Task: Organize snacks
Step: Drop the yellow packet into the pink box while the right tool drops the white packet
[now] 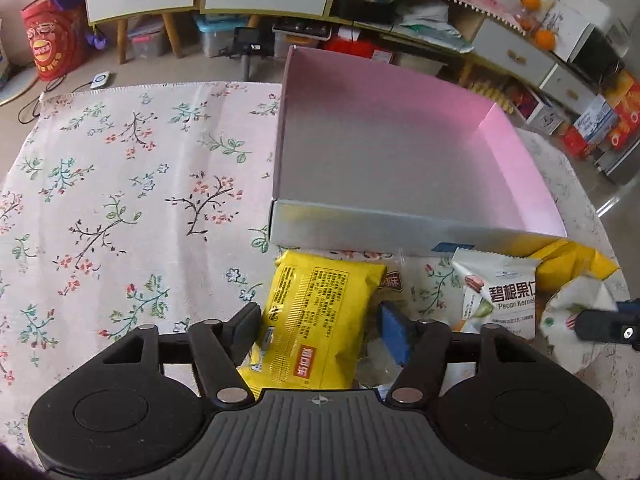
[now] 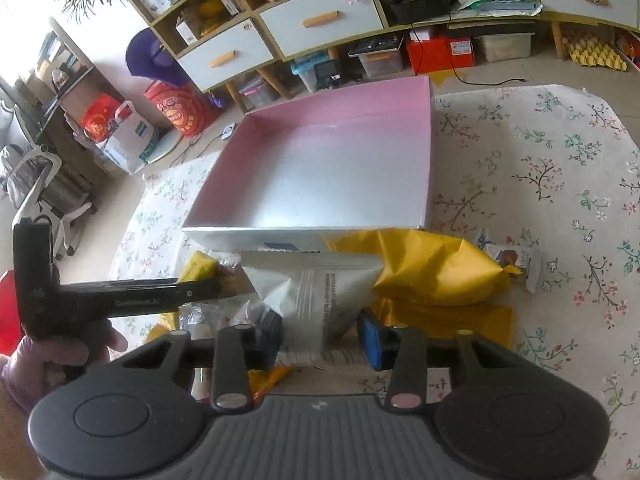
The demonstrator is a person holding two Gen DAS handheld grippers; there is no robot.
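An empty pink-lined box (image 1: 384, 148) stands on the flowered tablecloth; it also shows in the right wrist view (image 2: 332, 168). In front of it lies a pile of snack packets. My left gripper (image 1: 320, 328) has its jaws around a yellow packet (image 1: 316, 320); whether they press it is unclear. A white pecan packet (image 1: 500, 296) lies to its right. My right gripper (image 2: 320, 336) has its jaws on either side of a white packet (image 2: 316, 300). A large yellow bag (image 2: 436, 272) lies behind it. The left gripper's body (image 2: 120, 300) shows at left.
The flowered tablecloth (image 1: 120, 200) stretches left of the box and to its right (image 2: 540, 184). Beyond the table stand drawers (image 2: 320, 20), storage bins and red bags (image 1: 52, 44) on the floor. The right gripper's finger (image 1: 600, 324) shows at the right edge.
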